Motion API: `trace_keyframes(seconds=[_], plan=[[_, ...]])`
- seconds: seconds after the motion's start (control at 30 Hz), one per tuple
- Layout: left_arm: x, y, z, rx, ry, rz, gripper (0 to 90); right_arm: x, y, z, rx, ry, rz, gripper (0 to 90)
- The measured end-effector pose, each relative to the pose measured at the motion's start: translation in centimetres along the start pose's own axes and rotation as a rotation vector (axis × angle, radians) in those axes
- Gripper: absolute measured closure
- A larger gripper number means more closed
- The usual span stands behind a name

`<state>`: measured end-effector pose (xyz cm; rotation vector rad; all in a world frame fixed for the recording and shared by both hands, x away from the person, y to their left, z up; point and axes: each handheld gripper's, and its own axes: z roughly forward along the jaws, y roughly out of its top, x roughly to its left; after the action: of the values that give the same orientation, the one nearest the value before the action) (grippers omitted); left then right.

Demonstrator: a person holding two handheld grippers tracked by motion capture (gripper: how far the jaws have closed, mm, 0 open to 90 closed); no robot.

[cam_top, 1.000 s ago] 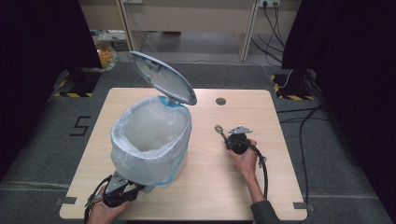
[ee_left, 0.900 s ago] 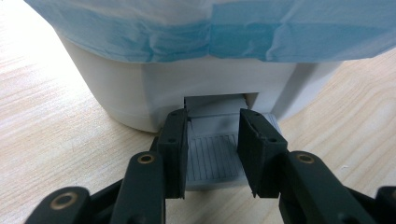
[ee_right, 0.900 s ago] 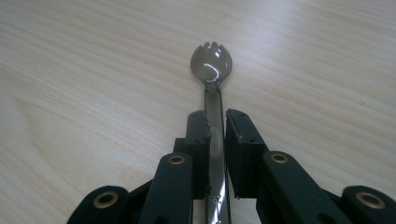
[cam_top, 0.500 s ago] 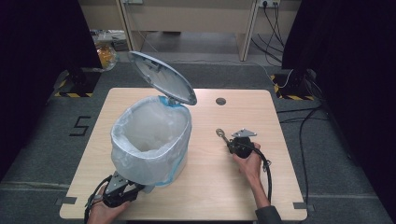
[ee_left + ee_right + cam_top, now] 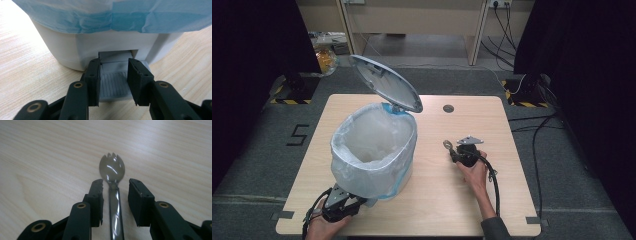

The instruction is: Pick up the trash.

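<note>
Nearest you, your left gripper [image 5: 343, 204] lay low at the bin's [image 5: 374, 150] near foot, its jaws clamped on the grey ribbed pedal [image 5: 115, 83] that stuck out of a slot in the bin's white base. The bin, your landmark, stood on the left half of the table [image 5: 492, 115], well in from the near edge. A pale blue-tinged bag [image 5: 362, 165] lined it and folded down over the rim; inside you could make out only the crumpled liner, and whether anything lay at the bottom could not be told. The grey lid [image 5: 384, 89] stood tipped open above the bin's far side.

To the right of the bin, your right gripper [image 5: 115, 195] rested on the bare wood, its jaws having just been opening; they stood a little apart, with the dark spork [image 5: 112, 172] lying on the table between them, neither pad pressing it. In the high view the spork's head [image 5: 447, 145] pointed toward the bin.

Right of the bin the tabletop lay open out to the right edge. Beyond the bin, a small round dark port [image 5: 448, 108] sat near the far edge. On the floor left of the bin, a "5" [image 5: 299, 135] was marked.
</note>
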<state>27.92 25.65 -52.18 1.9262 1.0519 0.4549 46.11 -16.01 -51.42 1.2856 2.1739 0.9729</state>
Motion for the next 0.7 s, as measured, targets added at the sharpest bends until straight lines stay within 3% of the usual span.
trace_keyframes(seconds=[0.17,0.47,0.7], plan=[[-0.01,0.00,0.00,0.000,0.001,0.001,62.9,0.54,0.80,0.85,0.002,-0.004,-0.004,67.8],[-0.02,0.00,-0.01,0.001,0.000,0.002,62.7,-0.22,0.62,0.91,-0.011,0.012,0.073,79.4],[0.00,0.00,0.00,0.000,-0.001,0.001,62.7,-0.13,0.59,0.80,-0.012,-0.018,0.026,81.2]])
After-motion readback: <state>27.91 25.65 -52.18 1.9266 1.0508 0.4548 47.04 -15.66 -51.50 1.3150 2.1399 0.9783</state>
